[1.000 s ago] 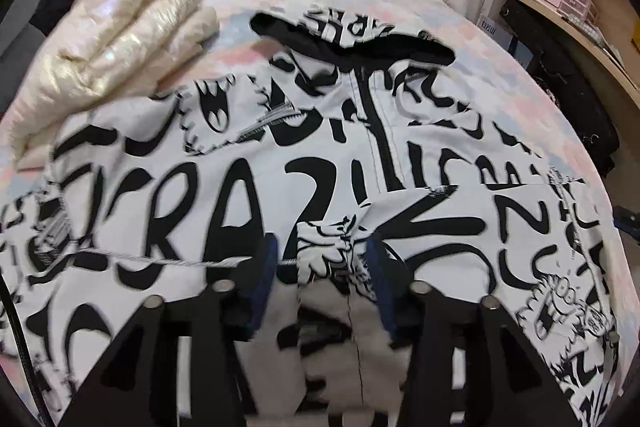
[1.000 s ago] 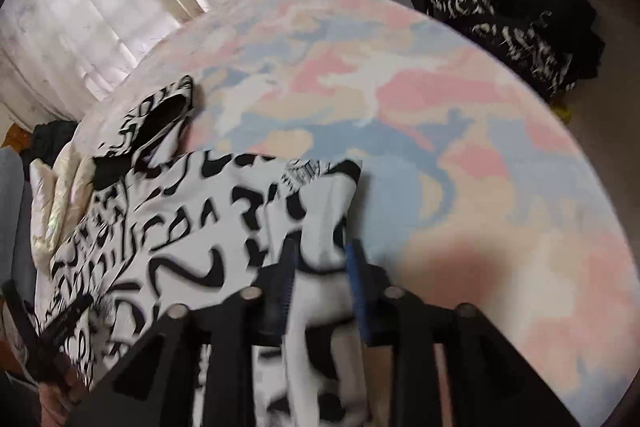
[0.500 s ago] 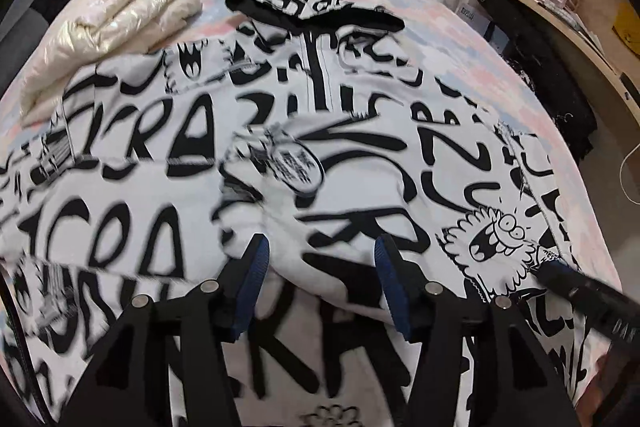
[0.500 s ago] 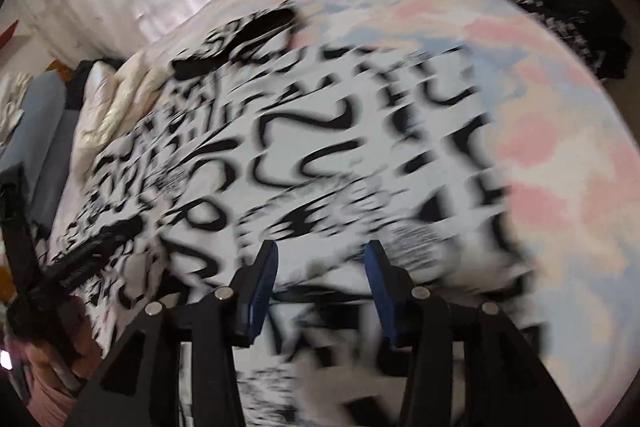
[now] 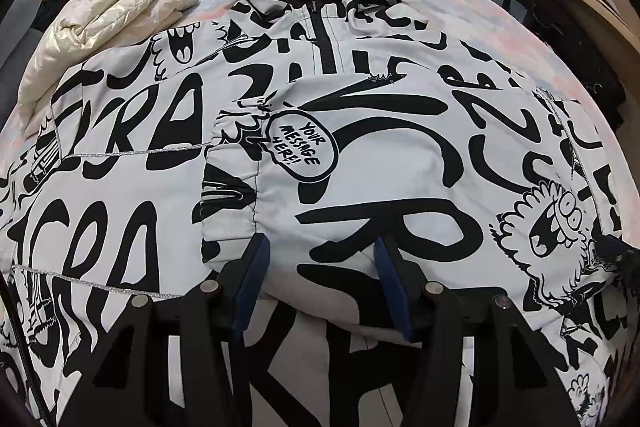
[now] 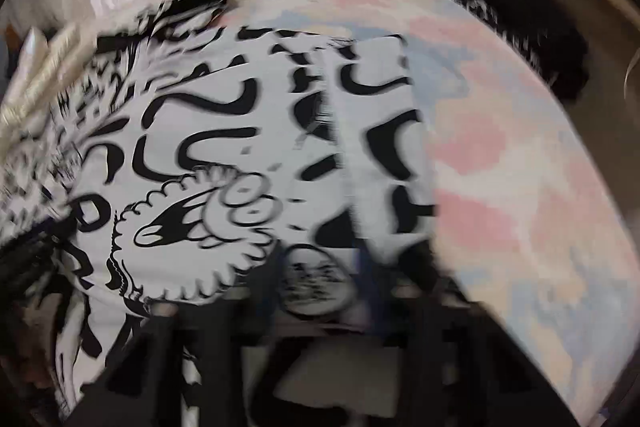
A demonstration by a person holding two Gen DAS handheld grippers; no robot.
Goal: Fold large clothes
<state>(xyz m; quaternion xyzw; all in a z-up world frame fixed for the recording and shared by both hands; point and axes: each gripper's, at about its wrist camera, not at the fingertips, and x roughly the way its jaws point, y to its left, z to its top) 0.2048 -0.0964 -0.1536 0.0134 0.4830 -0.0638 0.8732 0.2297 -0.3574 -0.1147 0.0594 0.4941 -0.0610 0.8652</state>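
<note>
Blur smears the right wrist view: right gripper (image 6: 320, 283) fingers hard to make out, so cannot tell whether they are spread or pinching. Left gripper (image 5: 320, 267) sharp, blue-padded fingers (image 5: 252, 279) spread wide, nothing between them, hovering over the folded-in sleeve (image 5: 320, 171). Black-and-white graffiti-print jacket (image 5: 160, 155) lies flat on the pastel bedspread (image 5: 500, 19), collar toward the curtains; its lower hem is cut off by the frame. Cream puffer jacket (image 5: 112, 15) beside it. Since a second ago the sleeve has been laid across the chest and both grippers have let go.
</note>
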